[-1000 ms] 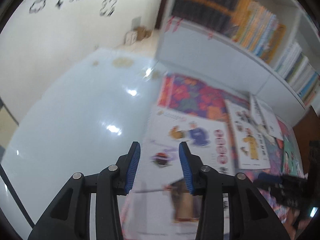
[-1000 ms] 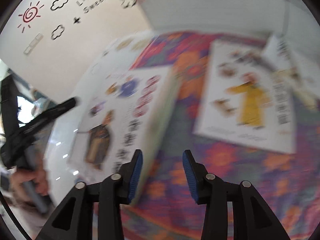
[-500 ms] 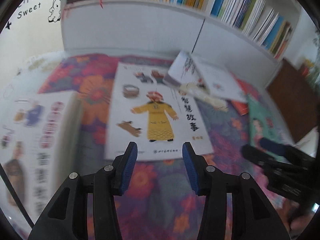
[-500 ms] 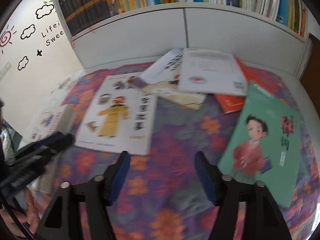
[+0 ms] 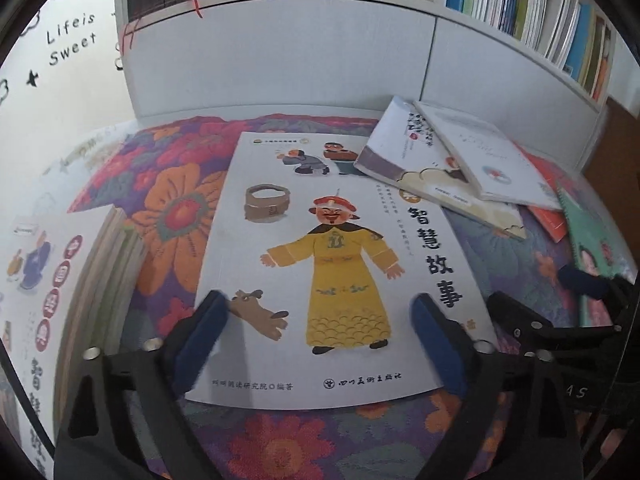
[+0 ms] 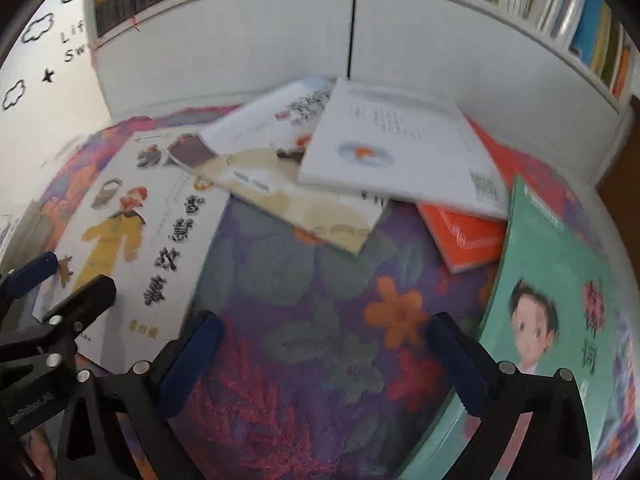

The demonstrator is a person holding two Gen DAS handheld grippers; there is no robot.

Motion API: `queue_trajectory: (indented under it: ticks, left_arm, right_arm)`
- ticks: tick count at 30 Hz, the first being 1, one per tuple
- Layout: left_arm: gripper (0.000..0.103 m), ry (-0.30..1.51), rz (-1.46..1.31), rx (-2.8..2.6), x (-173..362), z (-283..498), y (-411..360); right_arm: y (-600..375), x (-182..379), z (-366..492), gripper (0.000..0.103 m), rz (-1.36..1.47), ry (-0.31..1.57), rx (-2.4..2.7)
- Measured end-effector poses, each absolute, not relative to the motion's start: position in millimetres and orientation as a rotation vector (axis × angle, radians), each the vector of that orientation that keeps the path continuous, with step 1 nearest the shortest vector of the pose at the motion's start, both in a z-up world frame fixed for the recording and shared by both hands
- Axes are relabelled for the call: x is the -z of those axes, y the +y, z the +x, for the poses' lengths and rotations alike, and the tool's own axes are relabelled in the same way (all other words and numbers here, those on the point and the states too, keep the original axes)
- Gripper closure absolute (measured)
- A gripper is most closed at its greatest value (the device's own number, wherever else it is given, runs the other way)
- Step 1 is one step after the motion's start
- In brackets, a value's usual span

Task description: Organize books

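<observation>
A white picture book (image 5: 340, 240) with a yellow-robed figure lies flat on the flowered cloth (image 5: 168, 208). My left gripper (image 5: 320, 304) hovers over its lower half. Its jaws are opening wide and the pads do not press on the book. My right gripper (image 6: 324, 328) hangs over bare cloth (image 6: 312, 280) between that white book (image 6: 132, 232) and a green book (image 6: 552, 280) with a child on its cover. Its jaws are opening too, with nothing between them. Each gripper shows at the edge of the other's view: right gripper (image 5: 548, 300), left gripper (image 6: 64, 280).
A thick stack of books (image 5: 48, 280) topped by a white cover lies at the left. Behind, a cream book (image 6: 288, 188), a white back-cover book (image 6: 400, 152) and an orange book (image 6: 464, 236) overlap. A white cabinet (image 5: 300, 52) with packed shelves closes the back.
Both views have swung right, from the left stack to the scattered books. Both grippers, narrow a second ago, now stand wide and have come lower over the cloth.
</observation>
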State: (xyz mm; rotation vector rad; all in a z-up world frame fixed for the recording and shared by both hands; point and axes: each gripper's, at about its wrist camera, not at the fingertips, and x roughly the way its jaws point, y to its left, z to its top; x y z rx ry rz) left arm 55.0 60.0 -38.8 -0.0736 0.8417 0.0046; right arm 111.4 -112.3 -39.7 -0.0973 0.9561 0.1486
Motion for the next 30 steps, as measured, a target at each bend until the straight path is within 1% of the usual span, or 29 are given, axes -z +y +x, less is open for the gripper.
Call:
queue_trajectory:
  ticks: [1,30]
  left_arm:
    - [0.001,0.844,-0.083,0.0,39.3,55.1,61.2]
    - [0.001,0.845,-0.083,-0.002,40.2,55.5,58.5]
  right_arm:
    - [-113.6,39.1,110.4,0.0,-0.091,0.956,-0.151]
    - [-115.2,38.3,106.4,0.0,-0.096,0.944,-0.152]
